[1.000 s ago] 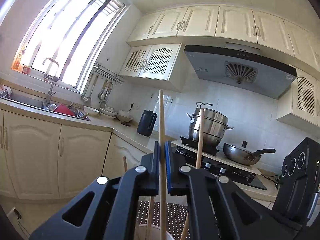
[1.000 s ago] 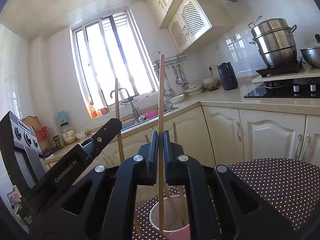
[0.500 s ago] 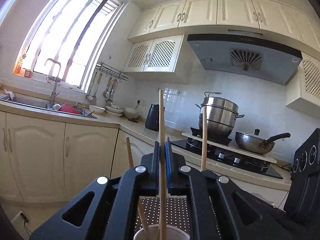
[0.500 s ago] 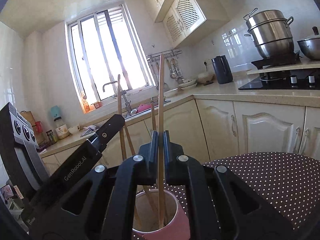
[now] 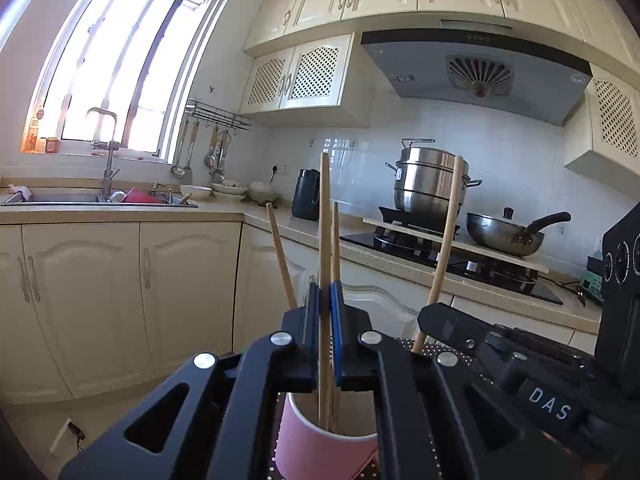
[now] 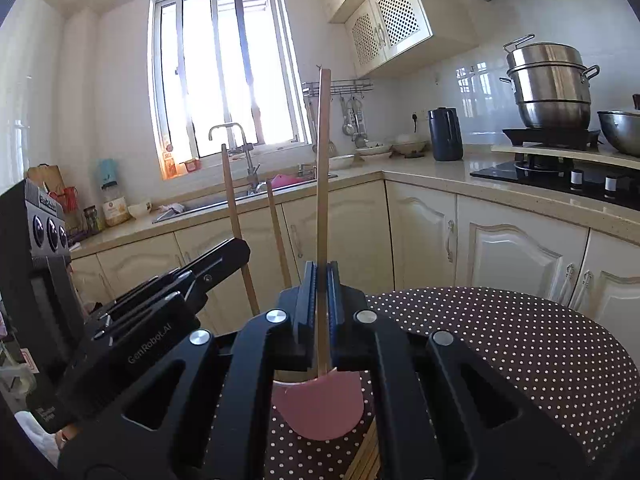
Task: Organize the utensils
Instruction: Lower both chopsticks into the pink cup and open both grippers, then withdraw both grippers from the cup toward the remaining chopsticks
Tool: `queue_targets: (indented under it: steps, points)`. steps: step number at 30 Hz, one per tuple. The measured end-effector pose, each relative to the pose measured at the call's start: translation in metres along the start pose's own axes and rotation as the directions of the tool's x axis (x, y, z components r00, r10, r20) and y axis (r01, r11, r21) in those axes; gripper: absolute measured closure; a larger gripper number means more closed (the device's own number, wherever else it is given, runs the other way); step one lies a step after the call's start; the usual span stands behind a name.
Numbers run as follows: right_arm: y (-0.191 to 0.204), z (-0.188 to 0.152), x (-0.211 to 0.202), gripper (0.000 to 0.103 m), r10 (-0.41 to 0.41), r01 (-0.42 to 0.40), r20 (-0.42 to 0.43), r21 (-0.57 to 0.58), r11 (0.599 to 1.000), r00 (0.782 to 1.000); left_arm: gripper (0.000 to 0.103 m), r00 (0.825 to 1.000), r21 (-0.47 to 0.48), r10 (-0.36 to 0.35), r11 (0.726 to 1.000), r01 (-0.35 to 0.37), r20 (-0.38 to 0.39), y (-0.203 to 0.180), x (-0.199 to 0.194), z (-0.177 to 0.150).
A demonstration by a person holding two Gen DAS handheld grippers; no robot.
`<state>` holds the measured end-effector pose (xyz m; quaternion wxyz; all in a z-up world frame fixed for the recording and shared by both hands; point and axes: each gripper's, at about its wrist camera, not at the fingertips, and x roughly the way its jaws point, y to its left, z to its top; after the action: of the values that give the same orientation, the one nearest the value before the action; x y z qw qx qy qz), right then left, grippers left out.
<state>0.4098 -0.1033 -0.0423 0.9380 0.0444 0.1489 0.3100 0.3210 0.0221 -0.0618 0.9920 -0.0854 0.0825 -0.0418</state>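
Observation:
A pink cup (image 5: 320, 448) (image 6: 320, 408) stands on a round table with a brown polka-dot cloth (image 6: 500, 344). My left gripper (image 5: 325, 292) is shut on an upright wooden chopstick (image 5: 325, 216) whose lower end dips inside the cup. My right gripper (image 6: 321, 272) is shut on another upright chopstick (image 6: 322, 168), its tip at the cup's rim. Two more chopsticks (image 5: 280, 256) lean in the cup behind the pads. From the left wrist view, the right gripper (image 5: 436, 312) shows with its chopstick (image 5: 448, 240); in the right wrist view the left gripper (image 6: 236, 248) reaches in from the left.
Cream cabinets and a counter wrap around behind the table. A sink with tap (image 5: 108, 168) sits under the window; a black kettle (image 5: 305, 194), a steel steamer pot (image 5: 430, 184) and a wok (image 5: 504, 232) stand by the hob. More chopsticks (image 6: 364, 460) lie on the cloth near the cup.
Both grippers have come down with their chopsticks; the pink cup now shows larger under them and the chopstick tips have sunk to or into it. Both stay shut.

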Motion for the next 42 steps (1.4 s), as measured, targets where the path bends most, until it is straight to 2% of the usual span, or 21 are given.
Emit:
queue_targets:
  steps: [6, 13, 15, 16, 17, 21, 29, 35, 38, 42]
  points:
    - [0.007, -0.013, 0.001, 0.097, -0.04, 0.038, -0.059, -0.034, 0.999, 0.997, 0.097, 0.999, 0.027, 0.036, 0.999, -0.035, -0.039, -0.002, -0.007, -0.011]
    - [0.006, -0.024, 0.003, 0.097, -0.05, 0.049, -0.108, -0.009, 0.999, 0.993, 0.096, 0.994, 0.055, 0.068, 0.996, -0.063, -0.082, -0.003, -0.012, -0.015]
    - [0.002, -0.024, 0.003, 0.097, -0.045, 0.048, -0.12, 0.021, 0.999, 0.992, 0.09, 0.993, 0.064, 0.072, 0.996, -0.066, -0.091, -0.002, -0.015, -0.014]
    - [0.002, -0.025, 0.003, 0.097, -0.048, 0.052, -0.122, 0.027, 0.998, 0.991, 0.076, 0.993, 0.07, 0.075, 0.995, -0.069, -0.092, -0.002, -0.018, -0.013]
    - [0.002, -0.026, 0.003, 0.097, -0.052, 0.056, -0.124, 0.032, 0.998, 0.991, 0.069, 0.993, 0.074, 0.081, 0.994, -0.075, -0.084, -0.002, -0.021, -0.012]
    - [0.003, -0.025, 0.0, 0.096, -0.052, 0.061, -0.128, 0.063, 0.996, 0.99, 0.068, 0.993, 0.076, 0.082, 0.994, -0.076, -0.081, -0.001, -0.031, -0.008]
    - [0.019, -0.014, -0.018, 0.095, -0.06, 0.064, -0.106, 0.039, 0.997, 0.993, 0.049, 0.996, 0.064, 0.07, 0.996, -0.068, -0.045, -0.001, -0.059, 0.007]
    - [0.028, -0.004, -0.038, 0.094, -0.064, 0.066, -0.09, 0.027, 0.997, 0.994, 0.041, 0.997, 0.077, 0.073, 0.994, -0.072, -0.008, -0.007, -0.083, 0.019]
    - [0.032, -0.001, -0.048, 0.088, -0.072, 0.075, -0.082, 0.025, 0.997, 0.994, 0.037, 0.997, 0.08, 0.08, 0.994, -0.08, -0.001, -0.009, -0.094, 0.022]
    - [0.038, 0.002, -0.06, 0.063, -0.085, 0.086, -0.065, 0.015, 0.996, 0.994, 0.036, 0.996, 0.081, 0.09, 0.993, -0.09, -0.002, -0.011, -0.103, 0.024]
